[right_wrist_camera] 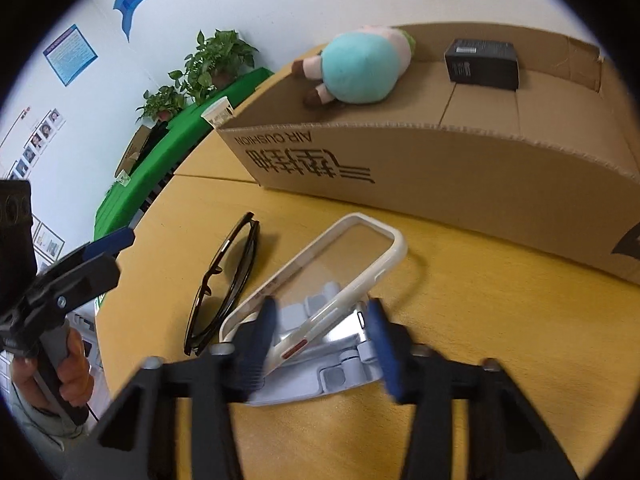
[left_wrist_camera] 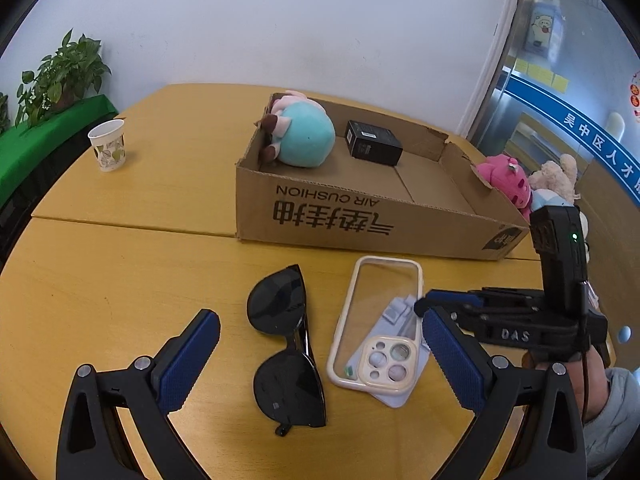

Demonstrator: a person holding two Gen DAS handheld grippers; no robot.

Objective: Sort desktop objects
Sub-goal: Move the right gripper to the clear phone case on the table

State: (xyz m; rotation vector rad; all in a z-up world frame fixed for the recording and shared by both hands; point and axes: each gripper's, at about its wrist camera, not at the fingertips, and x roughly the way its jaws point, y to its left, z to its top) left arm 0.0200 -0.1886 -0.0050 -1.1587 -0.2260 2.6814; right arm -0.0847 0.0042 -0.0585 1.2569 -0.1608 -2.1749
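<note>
Right now my right tongs [right_wrist_camera: 316, 344] are low over the near edge of the yellow table [left_wrist_camera: 120, 280], their blue pads set either side of the phone case [right_wrist_camera: 332, 276] and the pale grey stand [right_wrist_camera: 320, 372] under it. The jaws are partly closed, but the blur keeps me from telling whether the pads press on anything yet, so I won't call it a grip. The case lies propped on the stand with one long edge raised; that tilt is probably why I come in from the near end, where there is an edge to pinch.

My left tongs [left_wrist_camera: 320, 360] are wide open and hold nothing. They hover over the folded sunglasses [left_wrist_camera: 286, 344], which lie flat just left of the case, between the two pads. I judge they are lined up that way so the glasses can be taken across their narrow width.

Farther off sits the cardboard box [left_wrist_camera: 360, 216], shallow and open-topped, easy to drop things into. A teal plush toy [left_wrist_camera: 306, 136] and a small black box [left_wrist_camera: 374, 142] already lie in it. A paper cup [left_wrist_camera: 107, 145] stands far left, and more plush toys [left_wrist_camera: 532, 180] wait right of the box.
</note>
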